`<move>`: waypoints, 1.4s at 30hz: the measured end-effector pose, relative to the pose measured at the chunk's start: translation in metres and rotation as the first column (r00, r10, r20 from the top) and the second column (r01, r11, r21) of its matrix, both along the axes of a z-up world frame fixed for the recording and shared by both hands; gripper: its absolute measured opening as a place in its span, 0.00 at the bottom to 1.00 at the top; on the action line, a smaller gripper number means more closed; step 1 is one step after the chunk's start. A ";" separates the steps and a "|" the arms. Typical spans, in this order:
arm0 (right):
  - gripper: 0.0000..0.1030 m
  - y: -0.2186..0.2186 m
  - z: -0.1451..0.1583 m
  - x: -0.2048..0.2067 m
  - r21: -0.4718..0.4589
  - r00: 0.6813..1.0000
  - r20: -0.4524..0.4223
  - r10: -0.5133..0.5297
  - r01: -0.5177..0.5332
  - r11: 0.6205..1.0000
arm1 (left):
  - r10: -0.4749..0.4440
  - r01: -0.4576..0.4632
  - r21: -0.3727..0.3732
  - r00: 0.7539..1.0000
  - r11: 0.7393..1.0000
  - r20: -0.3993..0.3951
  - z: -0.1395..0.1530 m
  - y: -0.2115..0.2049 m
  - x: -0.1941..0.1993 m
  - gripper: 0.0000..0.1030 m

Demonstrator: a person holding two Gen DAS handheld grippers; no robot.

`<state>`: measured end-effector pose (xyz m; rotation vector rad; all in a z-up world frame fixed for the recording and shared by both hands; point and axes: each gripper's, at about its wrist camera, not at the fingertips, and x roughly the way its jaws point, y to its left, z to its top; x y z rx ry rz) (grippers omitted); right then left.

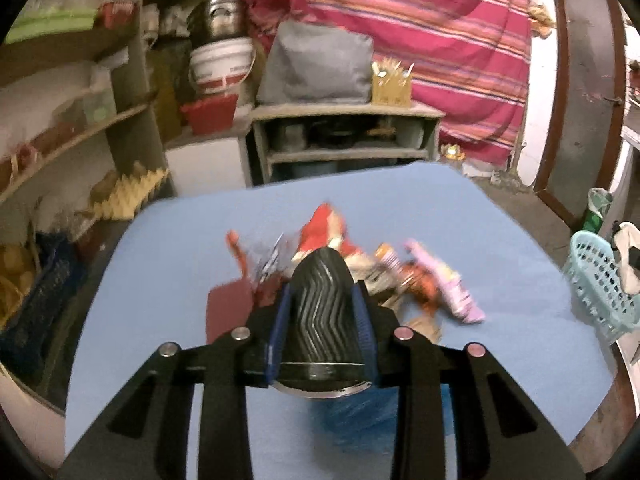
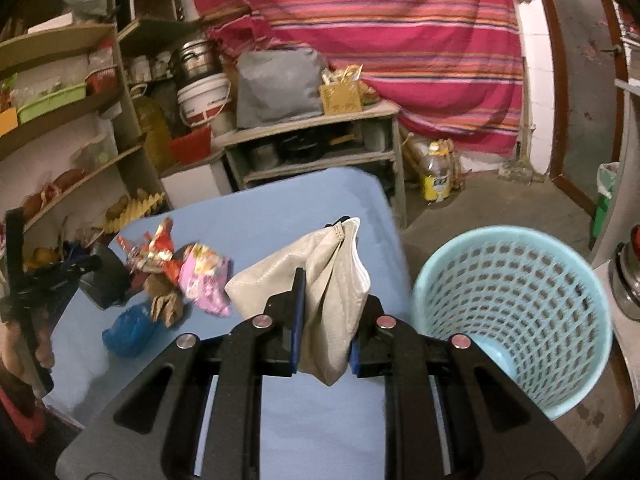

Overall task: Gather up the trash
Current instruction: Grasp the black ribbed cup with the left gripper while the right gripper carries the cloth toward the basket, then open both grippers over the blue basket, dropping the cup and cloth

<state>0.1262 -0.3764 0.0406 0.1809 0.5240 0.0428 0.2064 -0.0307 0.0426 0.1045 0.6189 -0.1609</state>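
Only from the right: tongs [image 2: 326,320] gripping beige pouch [image 2: 320,276].

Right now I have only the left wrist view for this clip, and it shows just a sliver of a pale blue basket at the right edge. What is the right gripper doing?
Observer: The right gripper is shut on a cream woven fabric pouch, which is pinched between its fingers.
Operator: Is it over the basket yet?
Observer: No. The pouch hangs over the blue table, and the pale blue perforated plastic basket stands off the table's edge to the right of it.
Operator: Anything in the basket?
Observer: The part of its inside that shows looks empty.
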 end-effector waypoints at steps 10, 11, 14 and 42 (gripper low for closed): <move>0.17 -0.098 0.012 -0.006 0.020 0.987 -0.015 -0.162 0.163 0.986 | -0.208 0.212 -0.024 0.973 0.977 0.101 0.050 -0.128 -0.005 0.31; 0.17 -0.109 0.009 -0.008 0.016 0.982 -0.028 -0.186 0.187 0.982 | -0.227 0.231 -0.029 0.969 0.973 0.103 0.050 -0.141 -0.006 0.31; 0.17 -0.126 0.002 -0.013 -0.004 0.975 -0.045 -0.220 0.220 0.976 | -0.294 0.299 -0.039 0.950 0.953 0.109 0.050 -0.189 -0.006 0.31; 0.17 -0.193 -0.029 -0.037 0.034 0.925 -0.125 -0.358 0.365 0.931 | -0.514 0.510 -0.067 0.857 0.857 -0.049 -0.008 -0.387 0.000 0.73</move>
